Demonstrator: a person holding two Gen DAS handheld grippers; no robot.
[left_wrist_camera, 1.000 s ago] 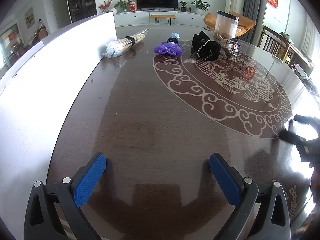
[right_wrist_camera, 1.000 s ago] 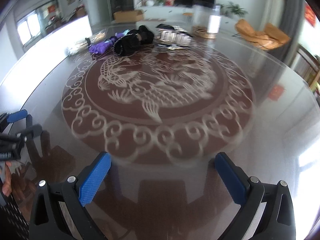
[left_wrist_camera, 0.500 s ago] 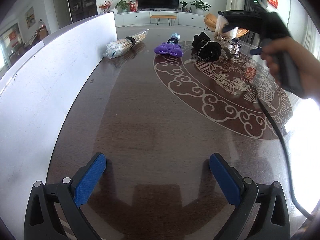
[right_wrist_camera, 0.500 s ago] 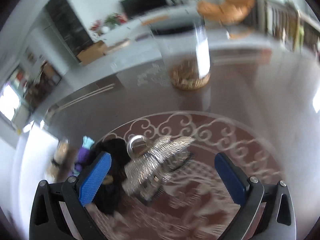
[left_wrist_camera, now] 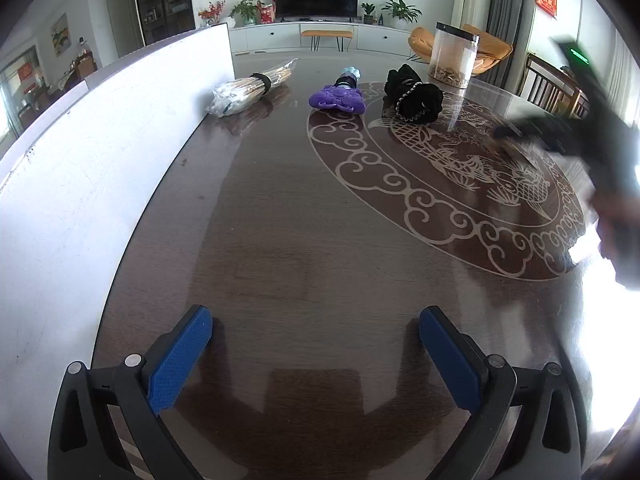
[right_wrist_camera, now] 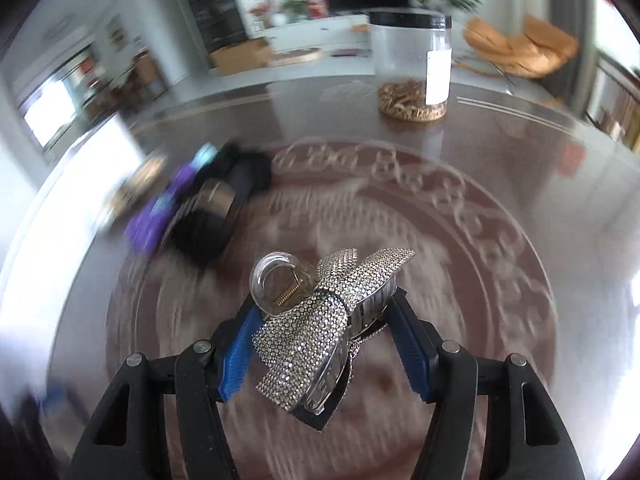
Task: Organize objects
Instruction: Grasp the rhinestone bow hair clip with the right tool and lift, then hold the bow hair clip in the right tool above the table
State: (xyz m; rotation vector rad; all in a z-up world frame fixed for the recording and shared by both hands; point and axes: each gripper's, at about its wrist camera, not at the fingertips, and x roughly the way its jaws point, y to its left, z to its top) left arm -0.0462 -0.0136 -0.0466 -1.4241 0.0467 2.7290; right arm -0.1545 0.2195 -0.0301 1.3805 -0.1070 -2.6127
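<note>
Right tongs (right_wrist_camera: pixel 320 344) have just closed on a sparkly bow hair clip (right_wrist_camera: pixel 320 320), held bottom center of frame above the worktop (right_wrist_camera: pixel 460 220) (background blurred). Left tongs (left_wrist_camera: pixel 316 356) spread wide w/ nothing between, bottom of frame.

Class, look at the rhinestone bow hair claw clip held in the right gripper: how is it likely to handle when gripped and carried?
The rhinestone bow hair claw clip looks rigid, with clear plastic and a metal spring, so it probably won't flop. Squeezed at the wrong spot, the spring may let it open. Its bumpy stones probably help the right gripper hold it, but may be fragile.
</note>
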